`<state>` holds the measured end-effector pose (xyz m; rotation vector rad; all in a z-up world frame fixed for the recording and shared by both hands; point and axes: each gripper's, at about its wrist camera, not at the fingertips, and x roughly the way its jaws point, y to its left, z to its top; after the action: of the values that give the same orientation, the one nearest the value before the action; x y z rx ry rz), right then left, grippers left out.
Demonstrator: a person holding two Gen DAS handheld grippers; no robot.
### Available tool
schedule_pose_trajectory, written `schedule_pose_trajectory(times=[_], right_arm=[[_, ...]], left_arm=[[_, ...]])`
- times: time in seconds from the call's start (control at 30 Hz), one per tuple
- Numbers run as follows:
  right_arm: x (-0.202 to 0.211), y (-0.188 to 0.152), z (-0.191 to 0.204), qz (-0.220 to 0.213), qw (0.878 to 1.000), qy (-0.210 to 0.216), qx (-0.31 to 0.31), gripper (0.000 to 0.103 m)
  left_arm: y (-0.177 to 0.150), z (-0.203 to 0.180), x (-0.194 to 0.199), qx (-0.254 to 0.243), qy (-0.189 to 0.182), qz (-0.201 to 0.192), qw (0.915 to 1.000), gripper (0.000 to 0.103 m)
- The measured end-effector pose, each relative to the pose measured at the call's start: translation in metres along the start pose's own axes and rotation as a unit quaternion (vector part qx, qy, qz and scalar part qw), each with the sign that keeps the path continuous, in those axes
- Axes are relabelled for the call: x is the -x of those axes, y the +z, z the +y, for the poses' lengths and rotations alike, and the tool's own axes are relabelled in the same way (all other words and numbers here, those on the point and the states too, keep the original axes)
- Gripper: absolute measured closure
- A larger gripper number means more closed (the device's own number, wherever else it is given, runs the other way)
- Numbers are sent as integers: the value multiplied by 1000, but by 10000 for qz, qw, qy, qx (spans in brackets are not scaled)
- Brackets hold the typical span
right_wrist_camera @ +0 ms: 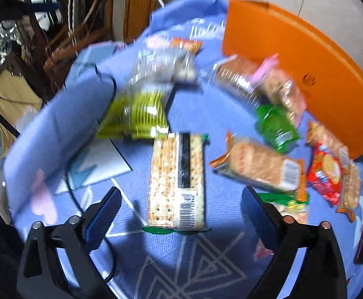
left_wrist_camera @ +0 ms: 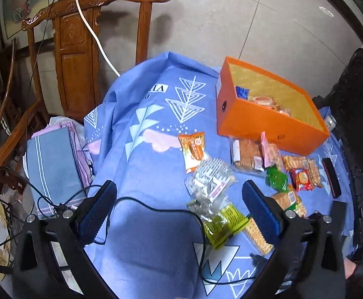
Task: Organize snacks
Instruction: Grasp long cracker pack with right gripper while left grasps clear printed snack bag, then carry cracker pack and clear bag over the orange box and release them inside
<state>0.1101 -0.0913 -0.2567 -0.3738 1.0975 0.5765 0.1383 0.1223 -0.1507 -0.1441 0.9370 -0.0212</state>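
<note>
Right wrist view is motion-blurred: the right claw point(right_wrist_camera: 181, 204) stands apart over a long cracker pack point(right_wrist_camera: 176, 179) on the blue-clothed counter point(right_wrist_camera: 56, 129), gripping nothing. The left claw point(left_wrist_camera: 179, 206) is also apart, empty. The orange box point(left_wrist_camera: 268, 122) at the far edge partly hides its snacks.

My left gripper point(left_wrist_camera: 179, 214) points steeply down, its jaws spread wide, blue pads point(left_wrist_camera: 99, 214) facing each other with nothing pressed between them. My right gripper point(right_wrist_camera: 180, 220) tilts down more steeply, jaws also standing wide apart and gripping nothing. Its view is smeared with motion blur. No hand or sleeve of mine shows clearly in either view.
</note>
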Motion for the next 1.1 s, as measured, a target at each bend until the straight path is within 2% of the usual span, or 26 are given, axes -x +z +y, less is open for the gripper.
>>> schedule_pose_trajectory(times=[0.07,0.13,0.17,0.2,0.37,0.47,0.5,0.67,0.8,0.83,0.9,0.93,0.97,1.1], right_arm=[[-13,-2,1,189,9998,15,-44,20],[-13,-6,5,59,10000,-40,-11,32],[-12,-7,6,28,10000,-12,-5,41],[-9,-7,6,-20,10000,7,1,56],[0,-15,-5,39,9998,-33,-198,56],[16,-25,-17,-33,9988,-15,-488,56],[21,-27,-21,-57,9984,-45,-563,56],[43,-38,-32,-118,9954,-223,-922,56],[53,-40,-38,-168,9931,-278,-1129,56],[53,-40,-38,-179,9928,-279,-1148,56],[54,-38,-40,-184,9929,-275,-1143,56],[54,-36,-41,-174,9930,-268,-1139,56],[53,-35,-41,-165,9930,-258,-1138,56],[48,-28,-40,-157,9932,-263,-1120,56]], left_arm=[[-4,-4,-2,-115,-15,19,9999,4],[-8,-11,-8,-384,-8,36,9993,4],[-9,-15,-11,-521,-35,37,9986,4],[-10,-22,-15,-723,-107,25,9973,4],[-9,-53,-49,-1682,-432,80,9848,4],[-8,-64,-77,-2026,-529,217,9776,4],[-7,-66,-90,-2087,-455,226,9767,4],[4,-57,-138,-1794,-614,636,9798,5],[5,-56,-156,-1774,-763,814,9778,6],[4,-56,-159,-1807,-776,878,9765,7],[0,-57,-167,-1889,-842,1017,9731,18],[-3,-58,-170,-1922,-877,1081,9714,29],[-5,-59,-172,-1966,-887,1113,9701,35],[-11,-61,-167,-1986,-1066,1009,9690,46]])
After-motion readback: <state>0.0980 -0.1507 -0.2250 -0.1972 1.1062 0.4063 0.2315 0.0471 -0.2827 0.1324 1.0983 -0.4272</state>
